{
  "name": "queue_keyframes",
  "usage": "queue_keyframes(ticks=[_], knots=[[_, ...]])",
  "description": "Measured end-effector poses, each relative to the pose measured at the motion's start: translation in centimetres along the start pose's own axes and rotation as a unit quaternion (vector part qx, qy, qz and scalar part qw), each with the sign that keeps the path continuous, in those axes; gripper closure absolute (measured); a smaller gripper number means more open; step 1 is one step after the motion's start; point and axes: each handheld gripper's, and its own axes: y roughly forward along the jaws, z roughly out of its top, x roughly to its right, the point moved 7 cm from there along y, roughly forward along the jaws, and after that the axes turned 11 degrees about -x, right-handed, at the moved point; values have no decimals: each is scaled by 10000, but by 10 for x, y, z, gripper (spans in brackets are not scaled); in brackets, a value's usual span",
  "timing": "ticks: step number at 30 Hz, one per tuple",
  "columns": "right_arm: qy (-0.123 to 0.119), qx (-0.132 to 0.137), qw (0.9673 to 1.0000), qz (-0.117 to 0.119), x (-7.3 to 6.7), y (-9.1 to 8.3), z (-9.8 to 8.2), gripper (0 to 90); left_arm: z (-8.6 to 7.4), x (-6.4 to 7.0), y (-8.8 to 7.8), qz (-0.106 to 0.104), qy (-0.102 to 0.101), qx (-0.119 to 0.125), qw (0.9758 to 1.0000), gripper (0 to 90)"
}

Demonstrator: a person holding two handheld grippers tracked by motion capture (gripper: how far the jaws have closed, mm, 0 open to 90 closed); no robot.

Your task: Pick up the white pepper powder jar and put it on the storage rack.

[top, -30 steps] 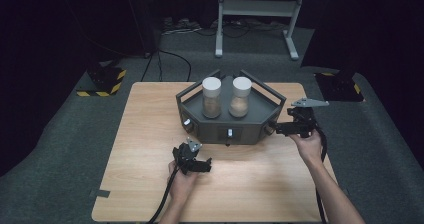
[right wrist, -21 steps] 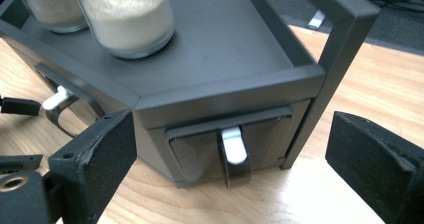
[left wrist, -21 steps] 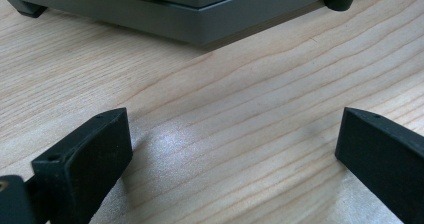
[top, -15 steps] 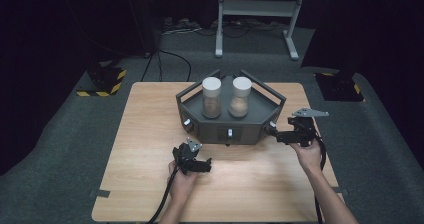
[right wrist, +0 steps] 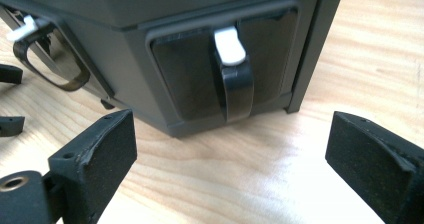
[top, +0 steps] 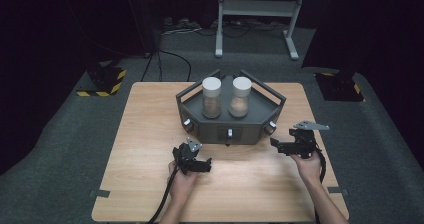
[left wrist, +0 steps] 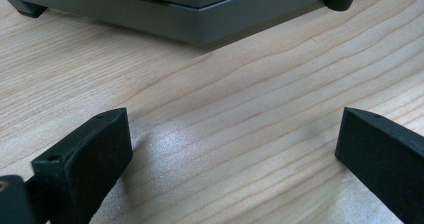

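Right tongs [top: 274, 143] gape empty before the dark grey angular metal housing [top: 210, 130] mid-worktop; left tongs [top: 206, 165] likewise open; rigid, probably heavy; grip its white-tipped black lever [right wrist: 233, 79].

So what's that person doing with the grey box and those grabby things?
A person holds a gripper in each hand at a wooden table. The right gripper, jaws open and holding nothing, faces a handle with a white tip on the side of the grey box. The left gripper rests low over the table before the box, jaws open too. Two white-capped jars stand on top of the box. Nothing is grabbed yet.
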Motion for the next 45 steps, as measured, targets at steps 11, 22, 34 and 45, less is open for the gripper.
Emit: queue_keyframes(ticks=[11,22,34,45], knots=[[214,-159,9996,-115,-1,11,-24,64,0,0,0,0,-3,1,10000,16],[9,-349,9994,71,-6,23,-32,52,0,1,0,1,-25,21,10000,16],[-431,-839,9947,-402,-31,38,-29,60,0,1,0,7,-23,21,10000,16],[-443,-879,9938,-517,-38,47,-46,50,0,1,0,0,-29,21,10000,15]])
